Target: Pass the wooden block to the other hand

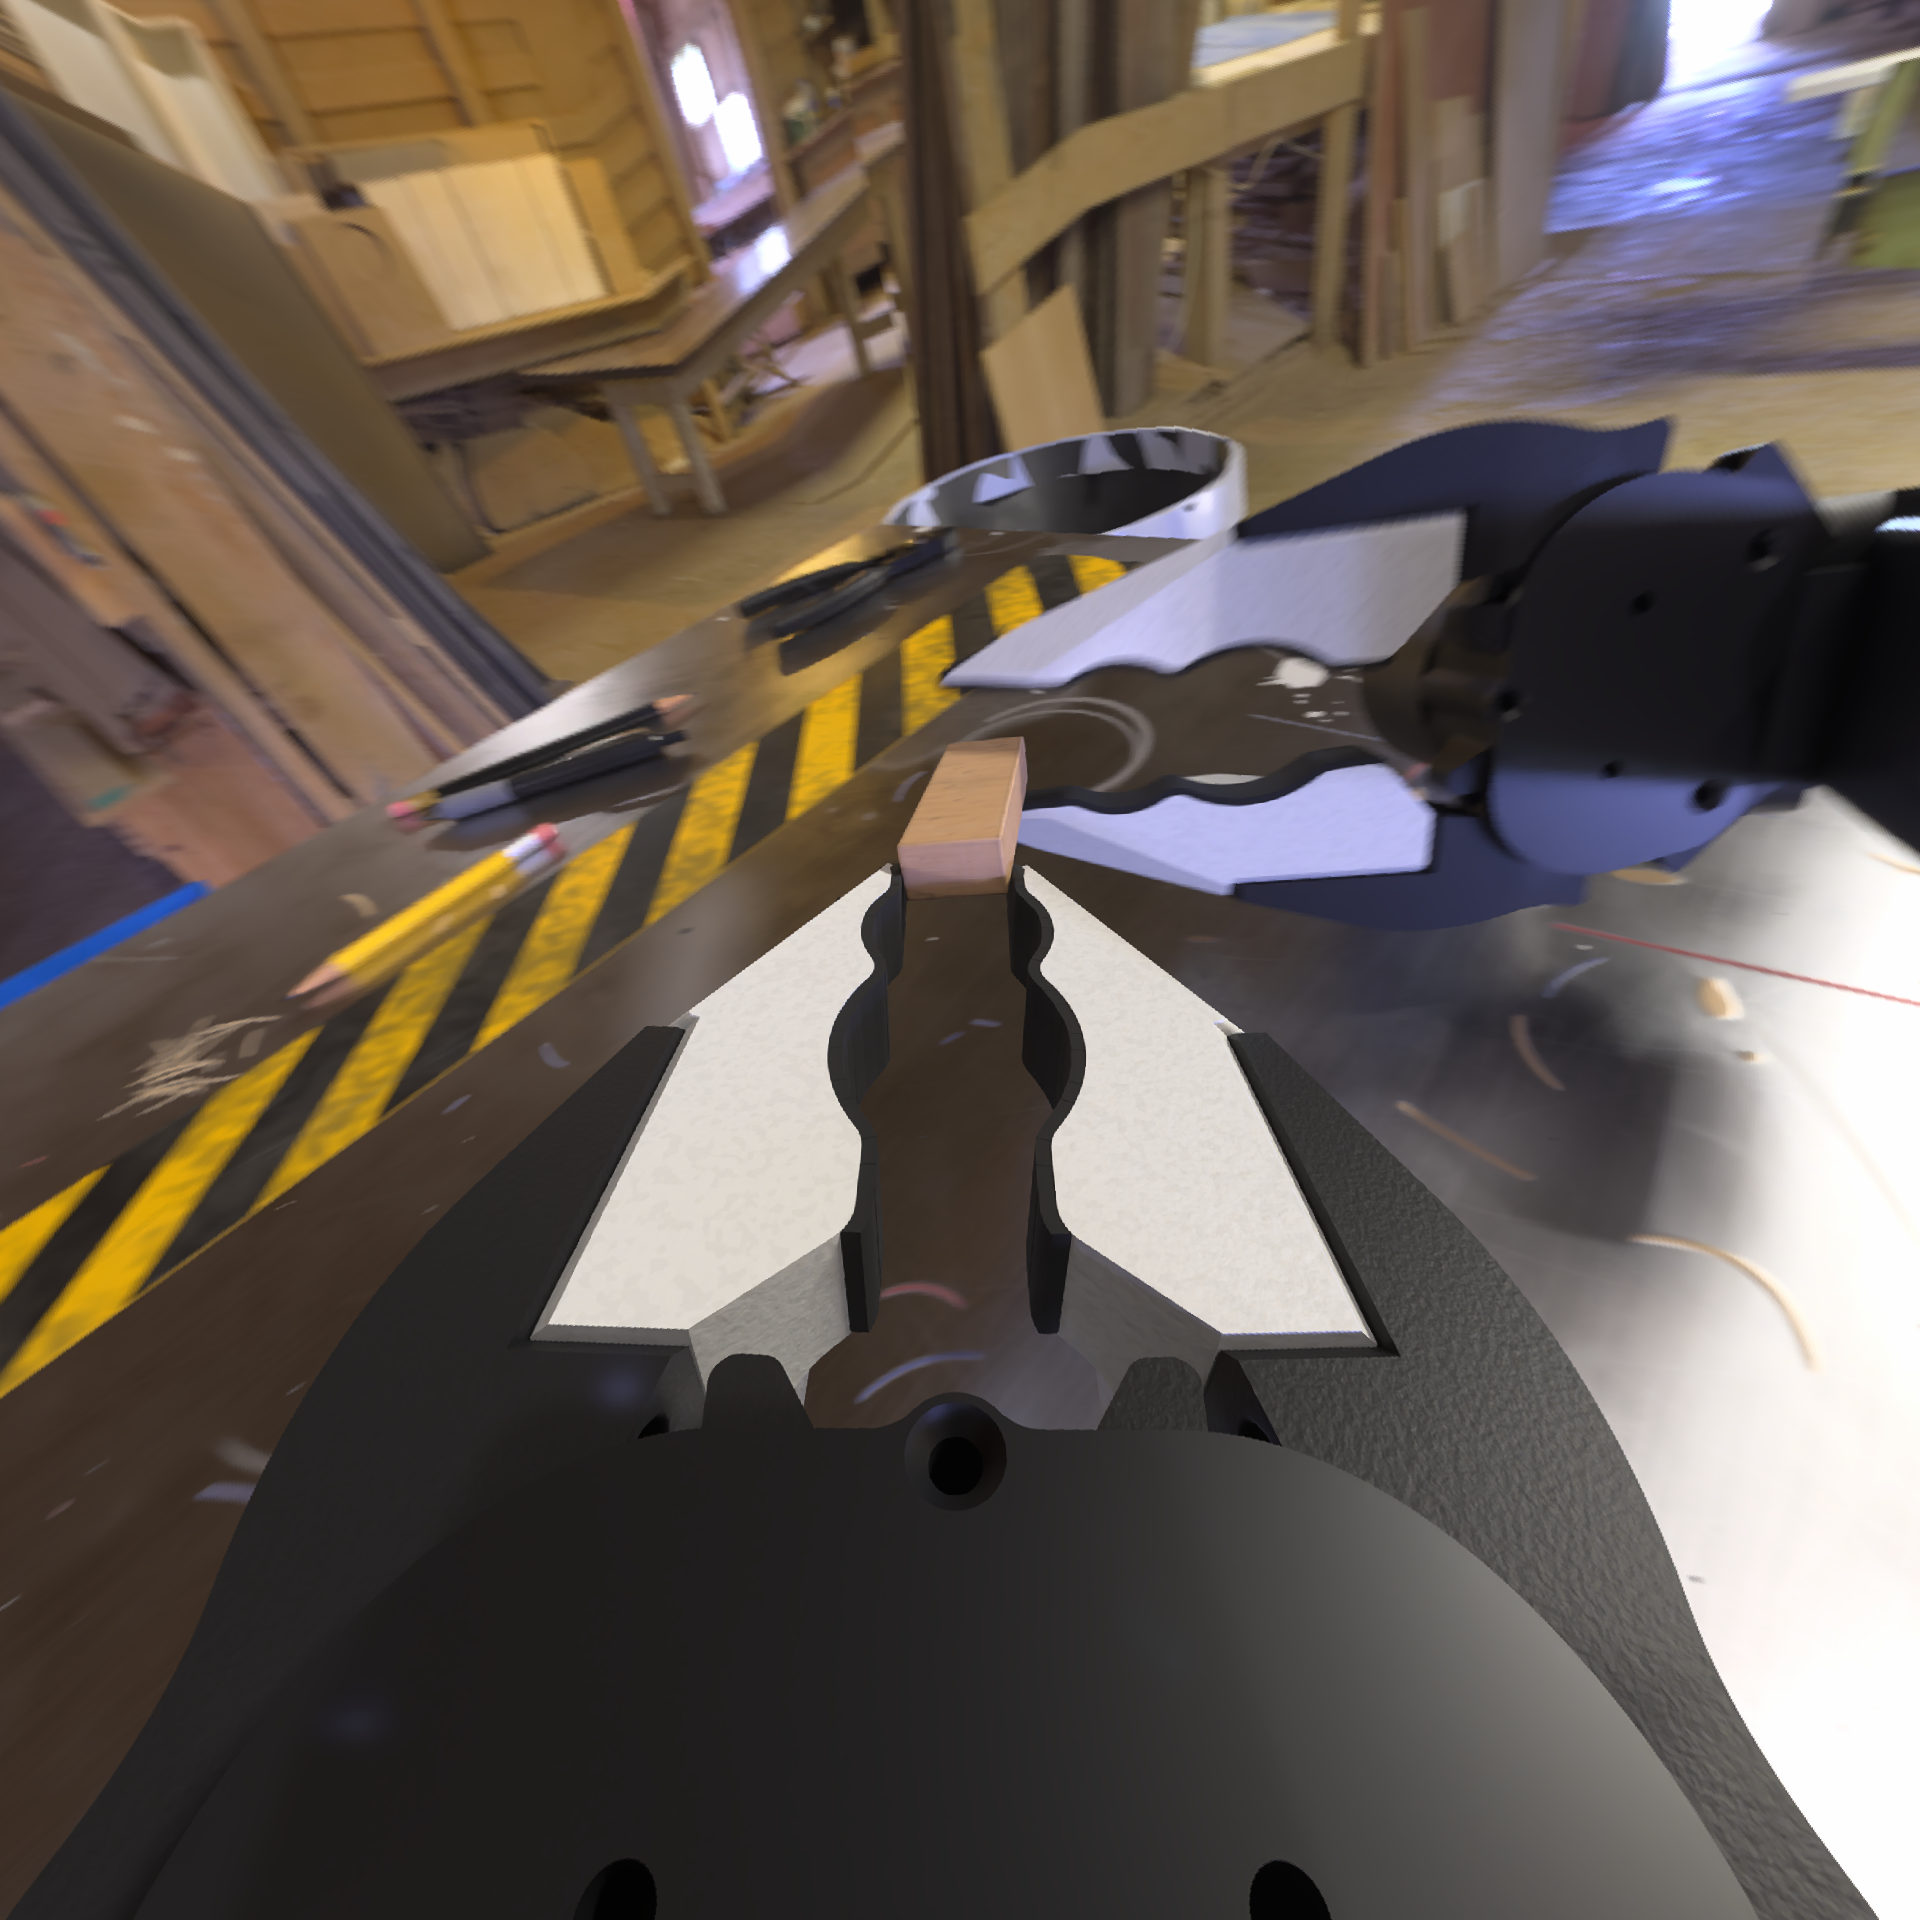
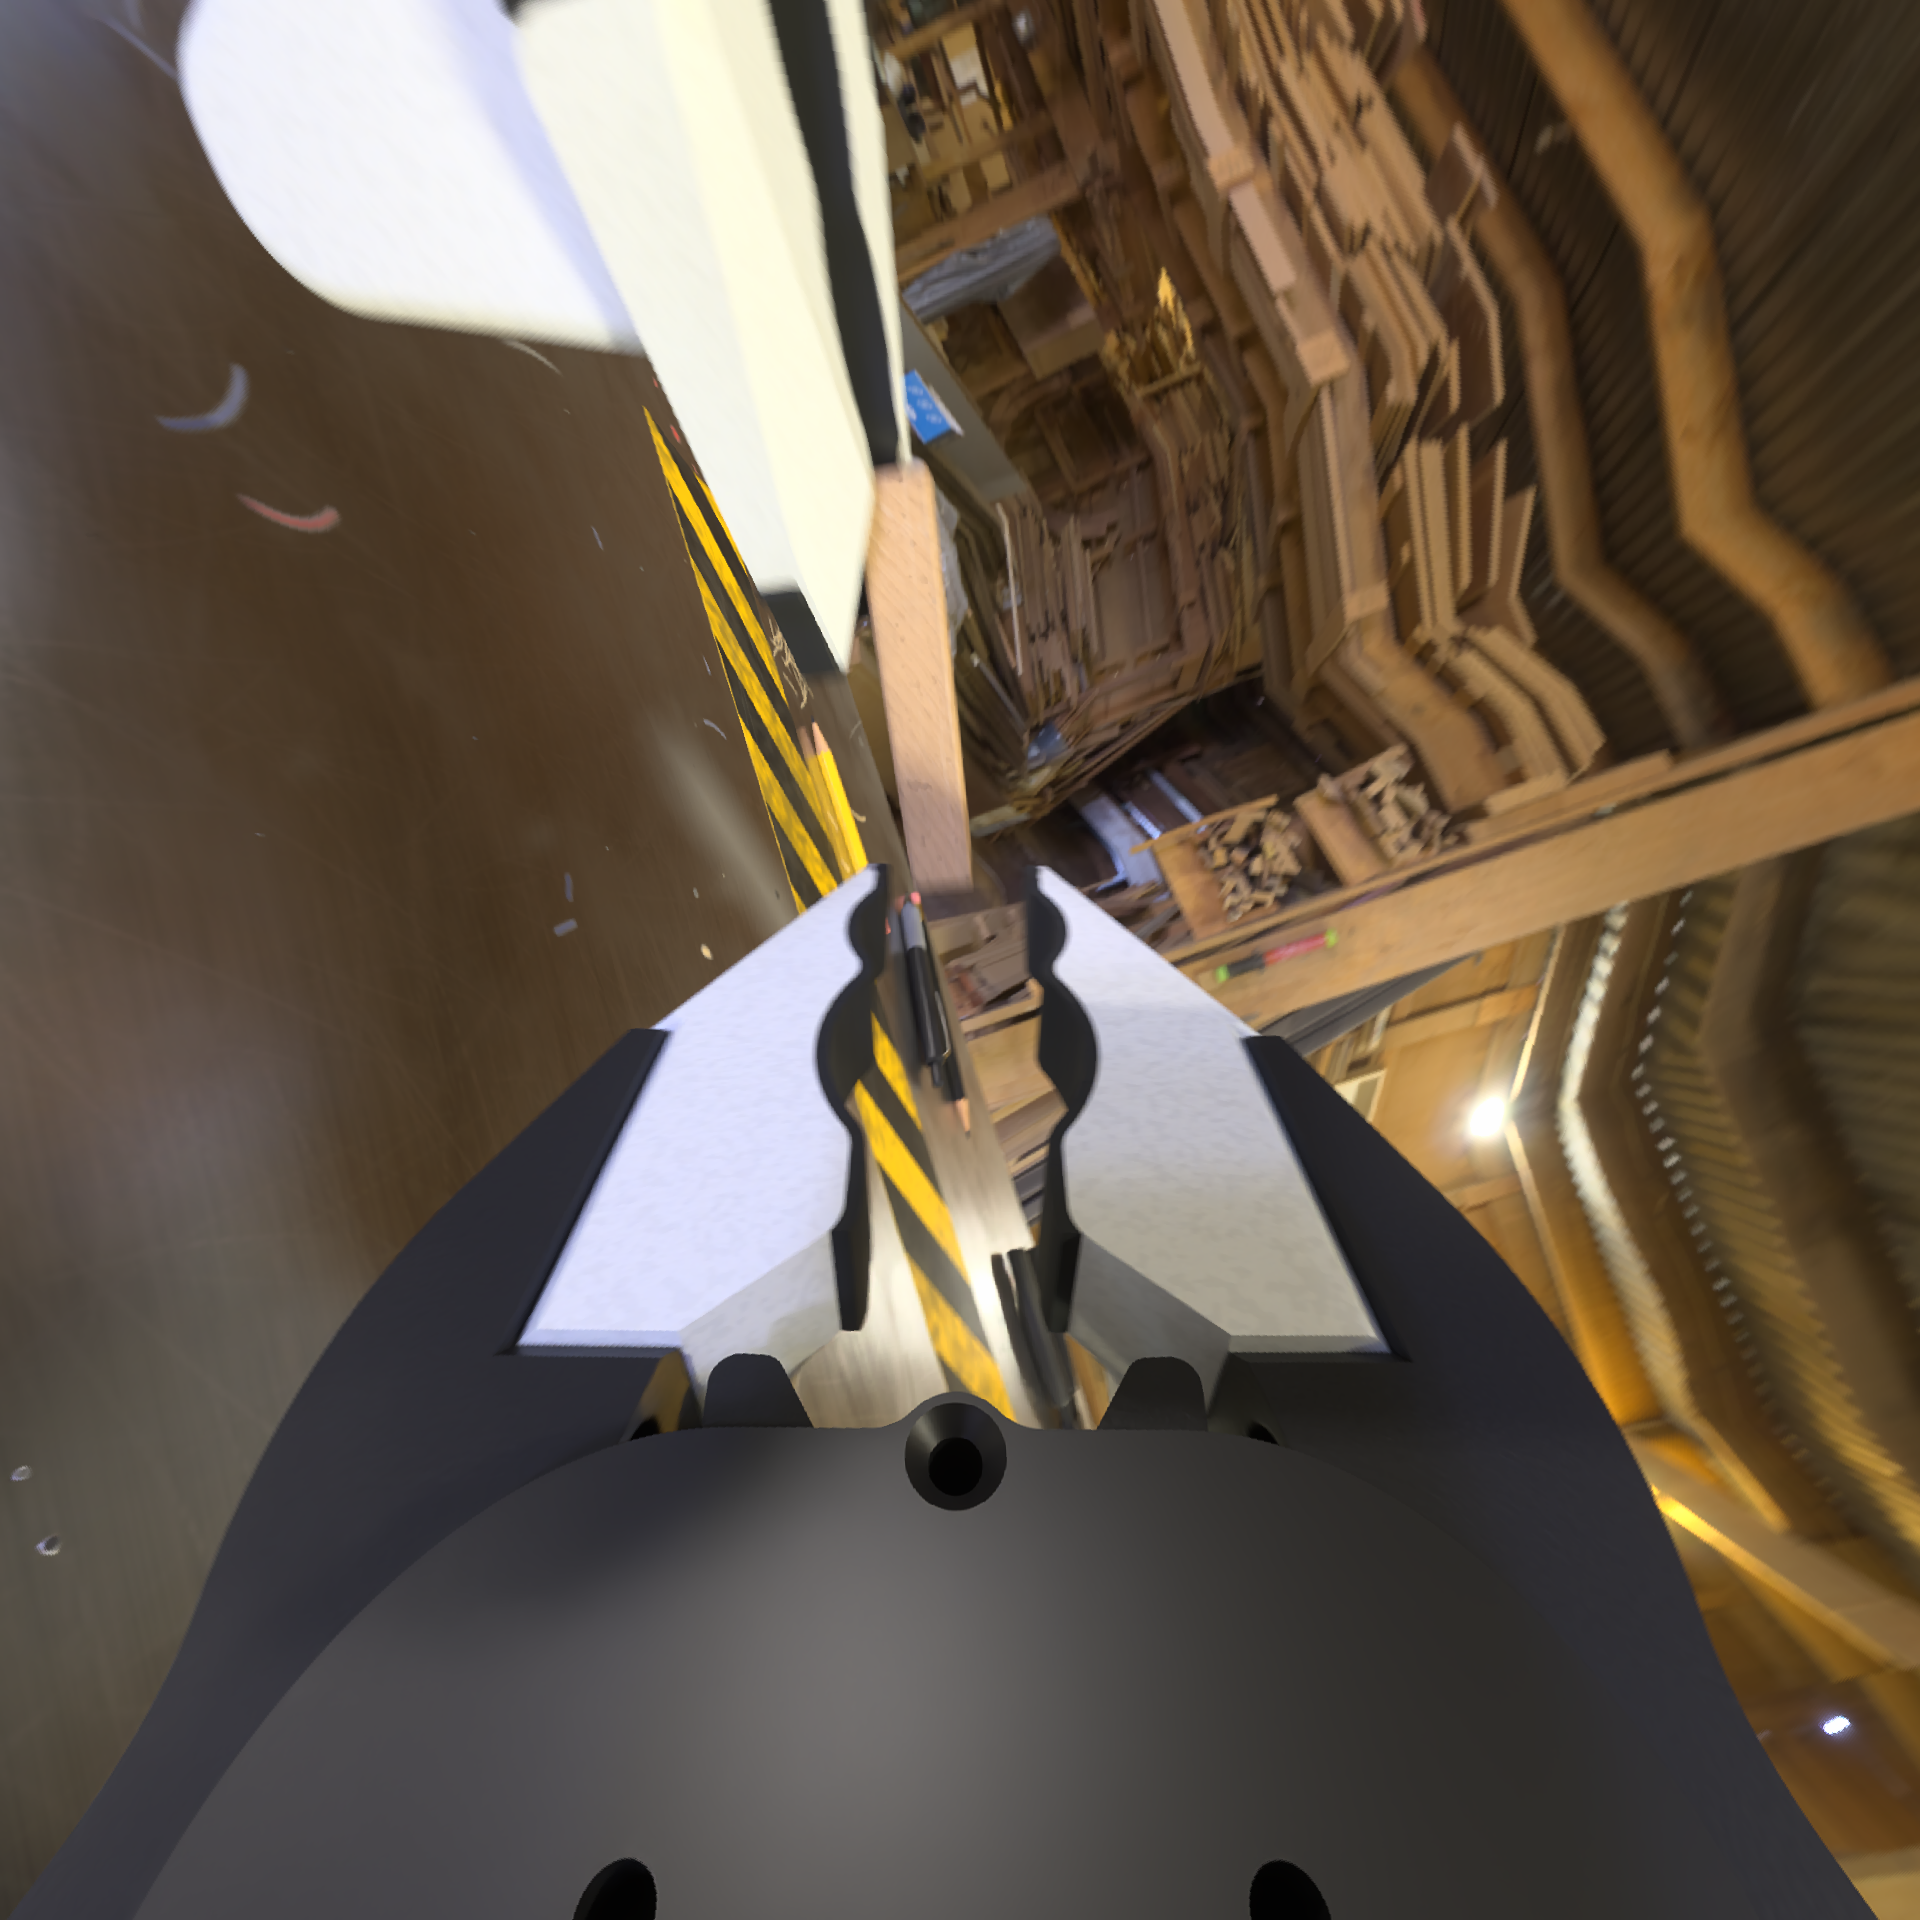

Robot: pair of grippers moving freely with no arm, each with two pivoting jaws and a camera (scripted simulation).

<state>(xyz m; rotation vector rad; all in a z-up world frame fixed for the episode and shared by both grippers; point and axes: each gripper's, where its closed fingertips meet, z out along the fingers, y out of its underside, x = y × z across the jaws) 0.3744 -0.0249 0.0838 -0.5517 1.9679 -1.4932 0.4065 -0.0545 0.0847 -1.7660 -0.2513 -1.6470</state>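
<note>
The left gripper (image 1: 956,883) pinches the near end of the wooden block (image 1: 966,816) above the table (image 1: 644,935). Light, stiff and smooth, its free far end suits the spread right gripper (image 1: 1049,743), just beside it.

Workbench clutter
A yellow pencil (image 1: 431,923) lies on the bench's black-and-yellow hazard stripe (image 1: 717,800); dark pencils (image 1: 561,769) and black pliers (image 1: 847,587) lie beyond it, a white-rimmed bowl (image 1: 1081,488) at the far edge.
</note>
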